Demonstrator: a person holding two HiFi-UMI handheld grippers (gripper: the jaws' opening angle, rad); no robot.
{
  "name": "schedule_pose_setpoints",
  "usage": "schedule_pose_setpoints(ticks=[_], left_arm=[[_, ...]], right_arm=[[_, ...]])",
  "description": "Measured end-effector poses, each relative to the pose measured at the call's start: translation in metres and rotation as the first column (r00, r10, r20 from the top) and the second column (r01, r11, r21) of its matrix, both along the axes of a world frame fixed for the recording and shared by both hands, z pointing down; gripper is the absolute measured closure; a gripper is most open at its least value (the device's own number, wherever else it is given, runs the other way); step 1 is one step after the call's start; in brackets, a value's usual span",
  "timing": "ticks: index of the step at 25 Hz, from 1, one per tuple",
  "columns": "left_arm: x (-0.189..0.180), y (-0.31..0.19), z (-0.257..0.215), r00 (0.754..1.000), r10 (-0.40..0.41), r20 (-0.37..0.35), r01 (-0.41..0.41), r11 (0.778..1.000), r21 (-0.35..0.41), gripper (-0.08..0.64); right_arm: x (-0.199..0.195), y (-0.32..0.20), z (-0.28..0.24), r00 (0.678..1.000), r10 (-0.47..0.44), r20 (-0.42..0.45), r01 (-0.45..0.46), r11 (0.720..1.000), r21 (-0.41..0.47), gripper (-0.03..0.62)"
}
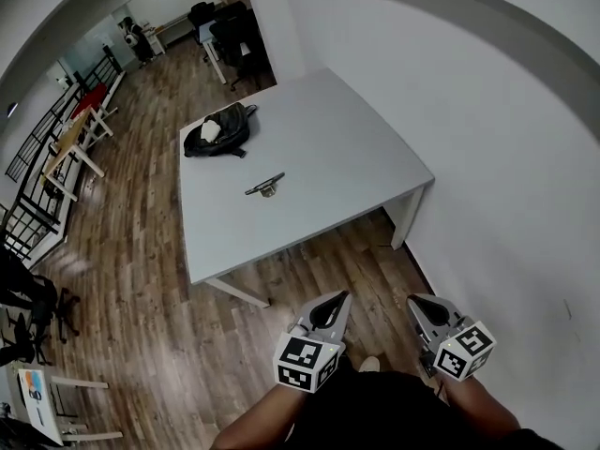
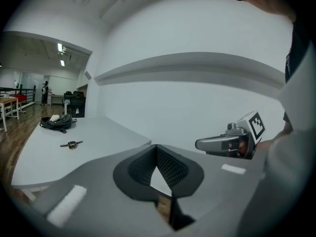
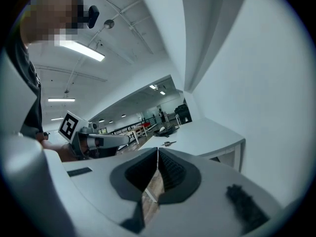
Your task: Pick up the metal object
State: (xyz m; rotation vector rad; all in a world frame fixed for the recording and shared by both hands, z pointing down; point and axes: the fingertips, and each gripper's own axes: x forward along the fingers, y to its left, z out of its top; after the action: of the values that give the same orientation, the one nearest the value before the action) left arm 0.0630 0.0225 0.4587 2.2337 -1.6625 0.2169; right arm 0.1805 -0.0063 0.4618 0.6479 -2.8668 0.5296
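Note:
The metal object [image 1: 265, 186], a slim bar with a round piece, lies in the middle of the white table [image 1: 356, 157]. It shows small in the left gripper view [image 2: 72, 144] and far off in the right gripper view [image 3: 168, 143]. Both grippers hang over the wooden floor in front of the table, well short of the object. My left gripper [image 1: 337, 297] [image 2: 156, 147] is shut with nothing between its jaws. My right gripper [image 1: 416, 300] [image 3: 157, 150] is likewise shut and empty.
A black backpack [image 1: 220, 131] with something white on it lies at the table's far left corner. A white wall [image 1: 487, 139] runs close along the right. Desks, chairs and a railing stand further back on the left [image 1: 66, 148].

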Motion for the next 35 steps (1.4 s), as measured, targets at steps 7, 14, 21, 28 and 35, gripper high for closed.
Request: schedule_pose_setpoints(ticks=[7,14,21,28,35], left_arm=[[-0.033,0.039,-0.004,0.991,-0.134,0.005,0.134,0.991,0.009,0.552],[-0.060,0.062,0.005,0.973,-0.231,0.004,0.231,0.973,-0.008,0.552],[-0.092,0.069,0.010,0.961,-0.277,0.004,0.277,0.961,-0.013,0.552],[-0.138,0.075,0.017,0.943,-0.334,-0.002,0.333,0.943,-0.019,0.552],[-0.168,0.071,0.031,0.941,-0.338,-0.017,0.338,0.941,-0.036,0.552]], right_arm=[[-0.030,0.023,-0.003,0.994,-0.110,0.010,0.110,0.994,0.013,0.584],[-0.048,0.032,0.007,0.986,-0.167,0.007,0.167,0.986,-0.004,0.584],[-0.087,0.032,0.014,0.976,-0.217,0.000,0.217,0.976,-0.012,0.584],[-0.131,0.035,0.024,0.960,-0.277,-0.035,0.277,0.961,-0.006,0.584],[-0.171,0.032,0.029,0.949,-0.309,-0.065,0.310,0.951,0.011,0.584]])
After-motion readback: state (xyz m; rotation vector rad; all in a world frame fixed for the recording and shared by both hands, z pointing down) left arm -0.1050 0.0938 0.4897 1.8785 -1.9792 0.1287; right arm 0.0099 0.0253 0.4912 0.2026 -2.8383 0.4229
